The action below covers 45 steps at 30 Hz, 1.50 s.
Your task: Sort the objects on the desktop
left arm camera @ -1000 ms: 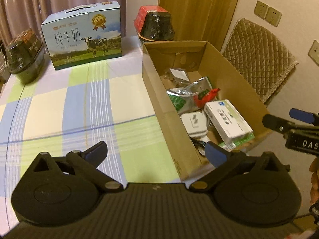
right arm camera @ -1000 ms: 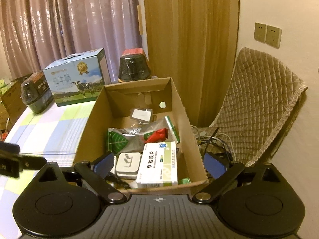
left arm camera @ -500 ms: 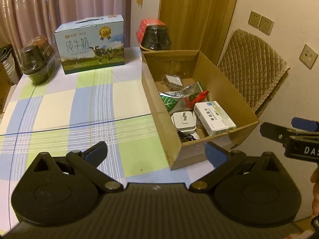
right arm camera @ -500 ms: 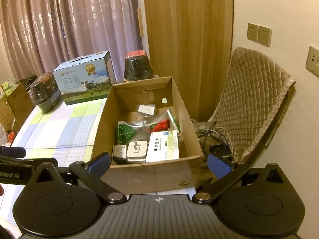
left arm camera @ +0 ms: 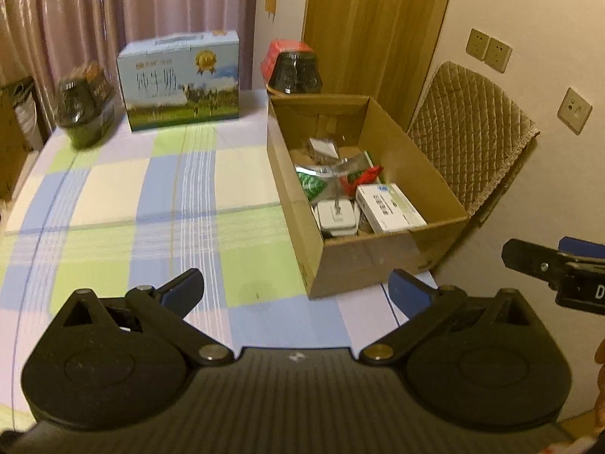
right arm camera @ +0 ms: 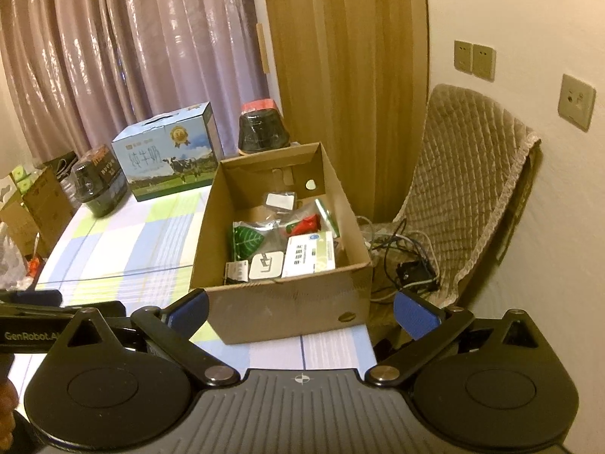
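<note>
Right wrist view: cardboard box, long axis running up-frame, sits dead ahead of the wide-open, empty right gripper; the left gripper, equally spread and empty, has it upper right.

Bare checked tablecloth left of cardboard box — milk carton blocks the rear.

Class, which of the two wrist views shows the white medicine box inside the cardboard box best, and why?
The right wrist view: the white medicine box lies face up with its printed top turned toward the camera. In the left wrist view, the box is seen at an angle and blurred, its print unreadable.
</note>
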Each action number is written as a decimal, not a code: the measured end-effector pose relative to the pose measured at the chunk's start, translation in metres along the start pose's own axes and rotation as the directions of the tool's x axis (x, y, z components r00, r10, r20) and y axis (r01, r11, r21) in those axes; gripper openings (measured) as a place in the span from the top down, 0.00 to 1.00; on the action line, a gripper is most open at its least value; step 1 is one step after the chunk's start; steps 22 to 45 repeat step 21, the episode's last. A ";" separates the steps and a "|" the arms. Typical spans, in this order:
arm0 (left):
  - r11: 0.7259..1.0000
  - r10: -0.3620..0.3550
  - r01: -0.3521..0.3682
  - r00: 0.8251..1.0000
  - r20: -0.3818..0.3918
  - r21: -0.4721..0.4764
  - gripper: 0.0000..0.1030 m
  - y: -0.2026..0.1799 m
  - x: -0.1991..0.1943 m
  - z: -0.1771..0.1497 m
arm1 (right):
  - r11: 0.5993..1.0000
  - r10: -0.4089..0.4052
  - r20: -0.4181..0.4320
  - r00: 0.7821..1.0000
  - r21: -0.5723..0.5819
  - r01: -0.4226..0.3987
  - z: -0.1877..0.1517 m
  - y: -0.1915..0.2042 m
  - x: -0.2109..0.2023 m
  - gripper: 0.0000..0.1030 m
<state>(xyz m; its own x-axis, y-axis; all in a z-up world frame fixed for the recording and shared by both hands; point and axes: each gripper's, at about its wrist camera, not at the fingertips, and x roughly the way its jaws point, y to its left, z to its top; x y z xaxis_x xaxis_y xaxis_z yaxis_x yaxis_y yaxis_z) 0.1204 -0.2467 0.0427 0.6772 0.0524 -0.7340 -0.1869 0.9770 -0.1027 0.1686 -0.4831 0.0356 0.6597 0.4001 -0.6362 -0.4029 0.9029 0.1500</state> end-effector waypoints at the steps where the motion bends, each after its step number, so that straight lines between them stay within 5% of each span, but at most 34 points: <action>1: 1.000 -0.007 0.007 1.000 -0.006 -0.005 0.01 0.000 0.000 -0.002 | 1.000 -0.001 -0.001 1.000 -0.001 0.001 -0.002 0.000 -0.002 0.02; 45: 1.000 -0.009 0.009 1.000 0.013 0.017 0.01 0.000 -0.004 -0.017 | 1.000 -0.024 -0.009 1.000 -0.016 0.024 -0.021 0.005 -0.016 0.02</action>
